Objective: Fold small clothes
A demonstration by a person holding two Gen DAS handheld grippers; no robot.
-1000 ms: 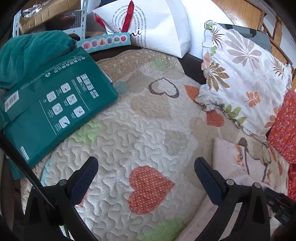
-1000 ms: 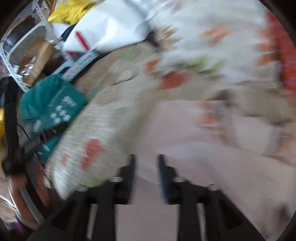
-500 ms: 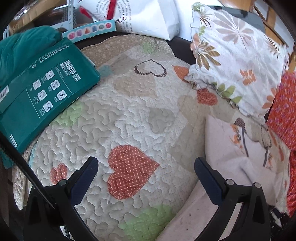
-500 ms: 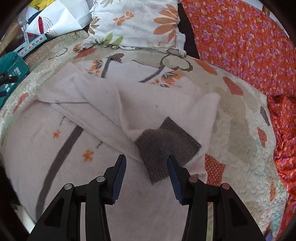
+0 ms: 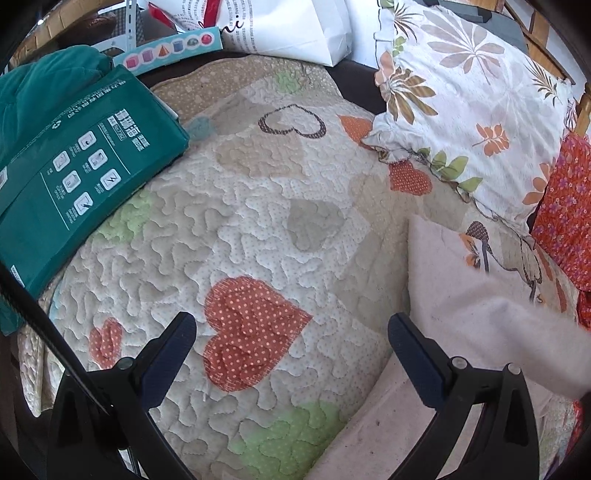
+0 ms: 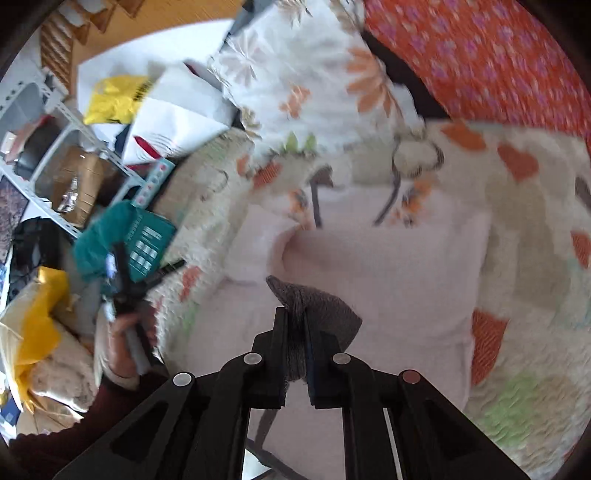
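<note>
Your right gripper (image 6: 295,325) is matt black plastic with small metal pins, and it pinches a coarse grey knit cloth (image 6: 321,306). Under that lies a soft, pale pink fleecy blanket (image 6: 388,266). Your left gripper (image 5: 291,343) has matt dark-blue pads over a cotton quilt (image 5: 258,206) whose stitching leaves it puckered and bumpy. Far left, the green box (image 5: 74,177) looks like smooth printed card. Far right, the leaf-print pillow (image 5: 472,110) is smooth woven cloth. Behind, the white bag (image 5: 295,29) is paper.
</note>
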